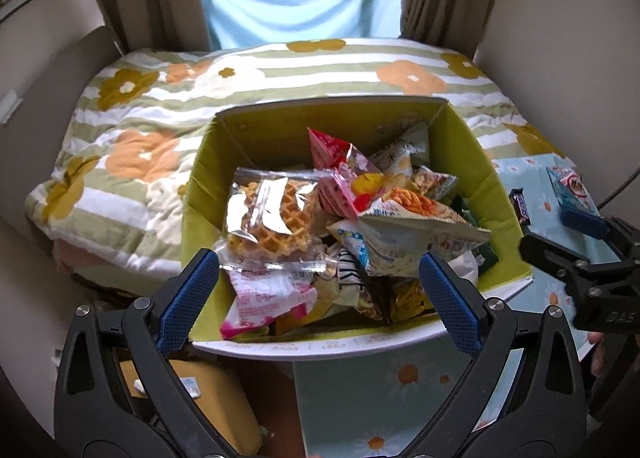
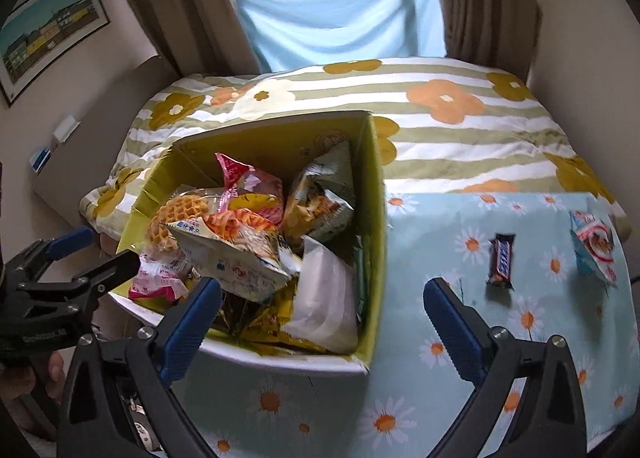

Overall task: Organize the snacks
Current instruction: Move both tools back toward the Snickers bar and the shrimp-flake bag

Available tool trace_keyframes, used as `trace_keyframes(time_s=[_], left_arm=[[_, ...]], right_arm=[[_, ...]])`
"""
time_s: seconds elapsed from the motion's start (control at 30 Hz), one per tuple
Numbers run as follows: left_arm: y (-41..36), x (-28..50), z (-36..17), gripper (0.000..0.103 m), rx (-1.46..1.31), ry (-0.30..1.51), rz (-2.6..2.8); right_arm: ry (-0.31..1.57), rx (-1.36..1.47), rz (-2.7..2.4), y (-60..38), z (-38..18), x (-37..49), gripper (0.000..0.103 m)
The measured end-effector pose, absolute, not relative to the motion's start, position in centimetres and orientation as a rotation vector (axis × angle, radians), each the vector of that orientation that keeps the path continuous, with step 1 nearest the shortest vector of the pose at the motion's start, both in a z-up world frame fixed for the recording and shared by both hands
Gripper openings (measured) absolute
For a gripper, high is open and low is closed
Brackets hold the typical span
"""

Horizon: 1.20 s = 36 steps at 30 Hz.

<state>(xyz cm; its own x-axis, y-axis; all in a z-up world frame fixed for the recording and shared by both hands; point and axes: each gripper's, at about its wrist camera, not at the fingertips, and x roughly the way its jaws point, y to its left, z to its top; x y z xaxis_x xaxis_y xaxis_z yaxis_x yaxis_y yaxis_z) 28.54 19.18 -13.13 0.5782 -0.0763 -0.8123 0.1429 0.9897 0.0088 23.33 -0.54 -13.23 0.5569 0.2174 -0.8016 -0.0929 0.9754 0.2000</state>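
Note:
A green-lined cardboard box (image 1: pixel 208 162) (image 2: pixel 378 218) stands on the table, full of snack packets. A clear waffle bag (image 1: pixel 272 218) lies on top at its left. My left gripper (image 1: pixel 318 282) is open and empty over the box's near edge. My right gripper (image 2: pixel 322 308) is open and empty over the box's near right corner. A dark chocolate bar (image 2: pixel 500 262) (image 1: pixel 520 206) and a light blue snack packet (image 2: pixel 594 252) (image 1: pixel 570 190) lie on the cloth right of the box.
A blue daisy-print tablecloth (image 2: pixel 440 358) covers the table. A bed with a striped floral quilt (image 1: pixel 140 130) lies behind it. Curtains and a blue sheet hang at the window. A yellow-brown object (image 1: pixel 216 398) sits below the table's left.

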Motion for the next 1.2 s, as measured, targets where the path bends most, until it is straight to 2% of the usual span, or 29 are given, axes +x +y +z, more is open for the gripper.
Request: trace_keyframes(time_s=[0.33, 0.67, 0.97, 1.2], left_arm=[[14.1, 28.0, -11.8, 0.1, 0.125, 0.907, -0.227], [0.7, 27.9, -11.6, 0.1, 0.123, 0.914, -0.327], [-10.7, 29.8, -15.2, 0.1, 0.09, 0.977, -0.326], [-14.4, 32.5, -19.4, 0.1, 0.057, 1.062, -0.279]], right_arm=[[0.919, 0.21, 0.035, -7.5, -12.4, 20.8, 0.101], [0.924, 0.262, -0.049, -20.8, -11.9, 20.3, 0.101], [0.956, 0.208, -0.019, -29.2, -12.2, 21.7, 0.101], [1.056, 0.214, 0.021, -33.3, -15.5, 25.0, 0.101]])
